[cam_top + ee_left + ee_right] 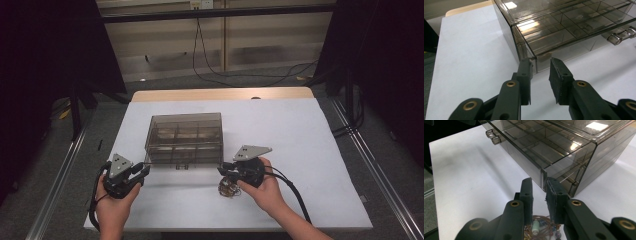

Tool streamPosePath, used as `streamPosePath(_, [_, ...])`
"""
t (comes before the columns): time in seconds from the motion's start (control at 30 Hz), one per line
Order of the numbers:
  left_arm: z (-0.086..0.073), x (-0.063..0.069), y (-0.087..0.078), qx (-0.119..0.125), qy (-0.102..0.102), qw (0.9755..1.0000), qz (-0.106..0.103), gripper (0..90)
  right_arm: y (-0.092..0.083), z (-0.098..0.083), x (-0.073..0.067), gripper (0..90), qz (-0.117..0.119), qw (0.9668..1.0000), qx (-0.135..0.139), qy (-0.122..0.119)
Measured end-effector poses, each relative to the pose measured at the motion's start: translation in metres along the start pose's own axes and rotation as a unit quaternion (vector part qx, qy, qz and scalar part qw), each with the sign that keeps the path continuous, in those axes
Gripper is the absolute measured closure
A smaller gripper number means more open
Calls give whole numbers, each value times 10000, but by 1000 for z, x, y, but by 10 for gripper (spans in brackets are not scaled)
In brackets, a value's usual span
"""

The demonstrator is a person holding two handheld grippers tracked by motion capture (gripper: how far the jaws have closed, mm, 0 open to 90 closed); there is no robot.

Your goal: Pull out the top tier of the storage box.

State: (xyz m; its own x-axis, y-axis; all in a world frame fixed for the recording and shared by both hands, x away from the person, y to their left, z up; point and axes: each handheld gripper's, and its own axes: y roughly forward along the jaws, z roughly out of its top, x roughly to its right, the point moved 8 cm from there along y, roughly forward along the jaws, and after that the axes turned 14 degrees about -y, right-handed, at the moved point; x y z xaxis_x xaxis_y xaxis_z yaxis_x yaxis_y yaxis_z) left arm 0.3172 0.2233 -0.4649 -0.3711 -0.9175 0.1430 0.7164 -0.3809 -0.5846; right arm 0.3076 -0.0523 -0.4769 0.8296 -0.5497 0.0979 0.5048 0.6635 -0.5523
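Observation:
A smoky see-through drawer box (pixel 185 132) stands on the white table, its lowest drawer slid out a little toward me. My left gripper (pixel 145 170) is at the drawer's front left corner. In the left gripper view that corner (pixel 535 58) sits at the tips of my left gripper (pixel 541 62), with a gap showing between the jaws. My right gripper (pixel 222 170) is at the front right corner. In the right gripper view the drawer front's end (pixel 543 177) lies between the tips of my right gripper (pixel 539 182), a slit left beside it. A tangle of small wired parts (pixel 541 230) lies under that gripper.
The drawer's clear handle (pixel 621 36) juts from its front middle. The white table cover (pixel 300 140) has free room to the right of the box. A wooden edge (pixel 220 94) runs along the far side, with cables (pixel 240 75) on the floor beyond.

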Motion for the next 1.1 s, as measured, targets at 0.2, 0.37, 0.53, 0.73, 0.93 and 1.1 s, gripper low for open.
streamPosePath(0.2, [-1,1,-2,11,-43,10000,-39,712,-1,0,-1,759,45,10000,29,-12])
streamPosePath(0.37, [-2,2,-3,-2,-77,10000,-54,712,-2,0,-2,758,43,10000,38,-13])
streamPosePath(0.53, [-3,2,-5,-42,-23,10000,-28,715,-3,-1,-3,757,58,10000,15,-9])
streamPosePath(0.73, [-4,3,-6,-65,-1,10000,-28,716,-3,-1,-3,753,71,10000,1,-11])
streamPosePath(0.93, [-6,4,-6,-77,-16,10000,-44,716,-3,-2,-3,751,102,9999,-15,-25])
streamPosePath(1.1, [-6,5,-7,-78,-38,10000,-48,716,-3,-2,-4,750,116,9999,-25,-32])
